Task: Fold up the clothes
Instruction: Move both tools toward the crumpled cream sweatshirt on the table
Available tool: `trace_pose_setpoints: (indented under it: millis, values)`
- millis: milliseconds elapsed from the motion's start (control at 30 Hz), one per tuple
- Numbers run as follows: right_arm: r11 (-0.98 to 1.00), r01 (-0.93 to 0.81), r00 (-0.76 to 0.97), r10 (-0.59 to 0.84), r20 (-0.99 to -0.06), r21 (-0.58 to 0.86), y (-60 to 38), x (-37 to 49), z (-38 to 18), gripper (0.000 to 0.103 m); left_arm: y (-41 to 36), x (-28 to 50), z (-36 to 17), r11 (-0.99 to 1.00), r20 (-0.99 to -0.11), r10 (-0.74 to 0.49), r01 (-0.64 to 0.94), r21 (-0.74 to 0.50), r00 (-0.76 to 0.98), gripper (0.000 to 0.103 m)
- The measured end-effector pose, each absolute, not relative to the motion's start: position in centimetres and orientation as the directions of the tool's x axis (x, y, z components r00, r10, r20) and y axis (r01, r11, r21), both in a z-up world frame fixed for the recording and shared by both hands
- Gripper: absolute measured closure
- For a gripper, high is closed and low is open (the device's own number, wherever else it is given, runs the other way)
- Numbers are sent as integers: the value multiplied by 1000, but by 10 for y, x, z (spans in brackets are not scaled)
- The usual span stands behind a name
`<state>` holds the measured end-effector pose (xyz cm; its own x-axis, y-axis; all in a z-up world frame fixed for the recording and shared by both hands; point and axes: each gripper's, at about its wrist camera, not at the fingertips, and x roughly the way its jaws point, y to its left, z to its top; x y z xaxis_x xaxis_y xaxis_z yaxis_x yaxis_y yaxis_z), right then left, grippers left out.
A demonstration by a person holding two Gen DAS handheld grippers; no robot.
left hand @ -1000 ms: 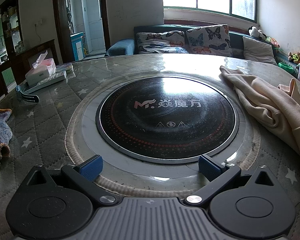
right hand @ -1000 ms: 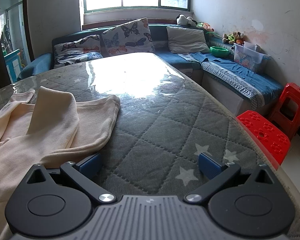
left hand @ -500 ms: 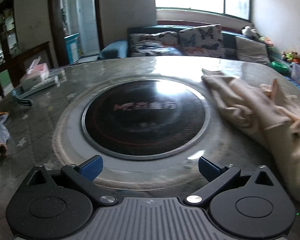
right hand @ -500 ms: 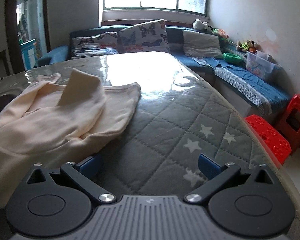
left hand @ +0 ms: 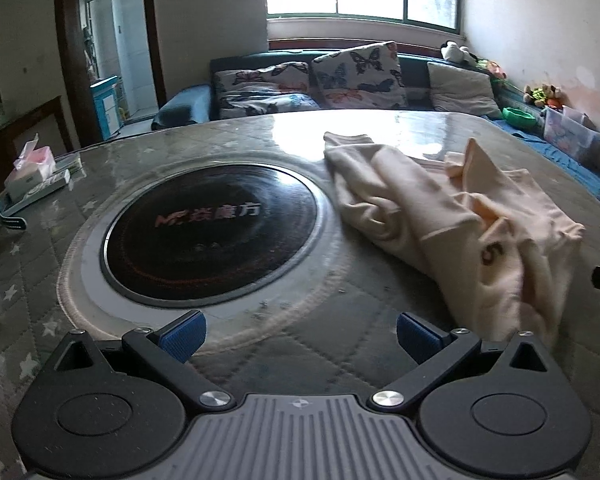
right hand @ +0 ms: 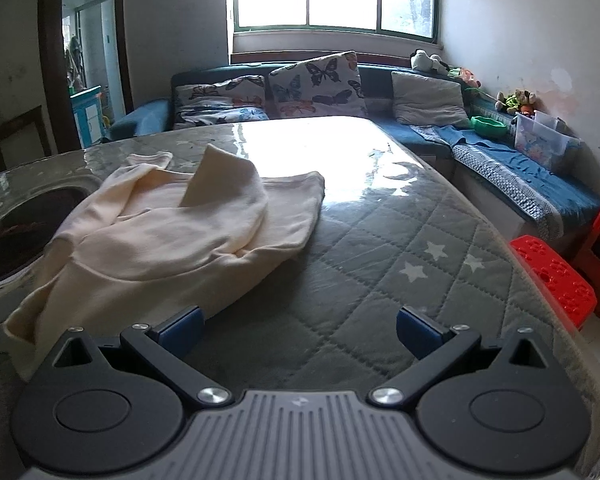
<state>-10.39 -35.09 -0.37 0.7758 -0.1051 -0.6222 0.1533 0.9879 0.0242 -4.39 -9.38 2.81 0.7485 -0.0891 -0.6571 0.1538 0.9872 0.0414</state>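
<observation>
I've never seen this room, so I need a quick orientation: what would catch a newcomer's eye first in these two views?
A crumpled cream-coloured garment lies heaped on the grey quilted star-patterned table cover, unfolded. To its left a round black glass cooktop is set into the table. Both the left gripper and the right gripper are open and empty, near the garment's edge.

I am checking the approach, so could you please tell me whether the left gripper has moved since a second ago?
Yes. The left gripper has swung right: the round black cooktop has slid left in its view, and the cream garment now lies nearer its centre.
</observation>
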Motion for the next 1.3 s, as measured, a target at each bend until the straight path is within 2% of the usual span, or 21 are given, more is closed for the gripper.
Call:
trace_pose_setpoints:
  millis: [400, 1300]
  values:
    - [990, 118, 784, -47, -619, 74, -335, -120, 1, 0, -115, -60, 28, 979, -673, -120, 199, 41, 730, 0]
    - [996, 67, 793, -16, -609, 61, -316, -137, 9, 0, -137, -79, 25, 962, -691, -145, 264, 68, 708, 0]
